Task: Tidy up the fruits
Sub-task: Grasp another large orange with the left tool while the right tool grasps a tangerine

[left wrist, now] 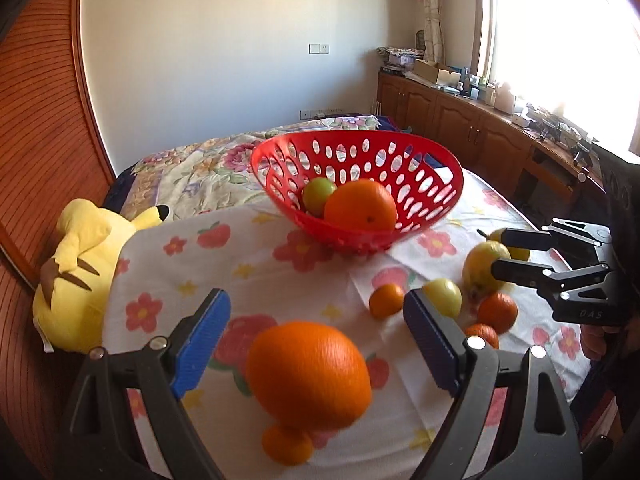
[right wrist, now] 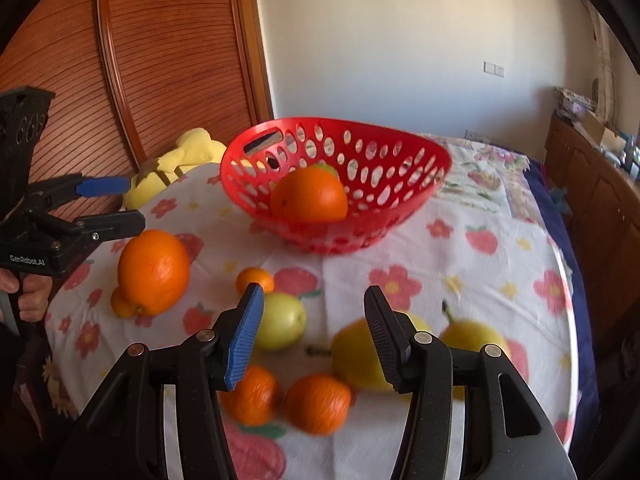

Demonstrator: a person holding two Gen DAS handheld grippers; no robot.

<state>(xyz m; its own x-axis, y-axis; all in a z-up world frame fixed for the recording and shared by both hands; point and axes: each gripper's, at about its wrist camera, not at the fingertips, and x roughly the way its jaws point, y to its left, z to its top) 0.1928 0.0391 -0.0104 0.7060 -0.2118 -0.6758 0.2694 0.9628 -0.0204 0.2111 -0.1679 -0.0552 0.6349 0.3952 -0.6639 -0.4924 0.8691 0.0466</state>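
Left wrist view: left gripper (left wrist: 316,316) held wide apart, nothing between the pads; a large orange (left wrist: 308,376) lies on the flowered cloth (left wrist: 248,264) below the gap, untouched as far as can be told, with a small mandarin (left wrist: 287,445) touching its near side. Red perforated basket (left wrist: 356,184) sits further back on the cloth, holding one big orange (left wrist: 360,206) and a green fruit (left wrist: 318,196) behind it, the two touching. To the right, loose fruit in a cluster: a pale green apple (left wrist: 442,297), a yellow pear (left wrist: 486,266), three more mandarins. The right gripper (left wrist: 498,254) reaches in from the right beside the pear; contact cannot be told from here. Only this view shows the window (left wrist: 560,40) and the whole yellow plush toy (left wrist: 76,272) at the cloth's left edge. Right wrist view: right gripper (right wrist: 314,330) open to a moderate gap, pads closed on nothing; the cloth shows through between them, the apple (right wrist: 280,322) just left of the blue pad, a pear (right wrist: 356,356) just behind the black one. This view alone shows a second pear (right wrist: 472,334) to the right in full, and two mandarins (right wrist: 318,402) near the camera. Basket (right wrist: 336,184) again with the orange (right wrist: 309,195); the green fruit (right wrist: 326,168) barely peeks over it. The left gripper (right wrist: 120,204) stands at far left above the large orange (right wrist: 154,272), a hand (right wrist: 30,292) gripping its handle.
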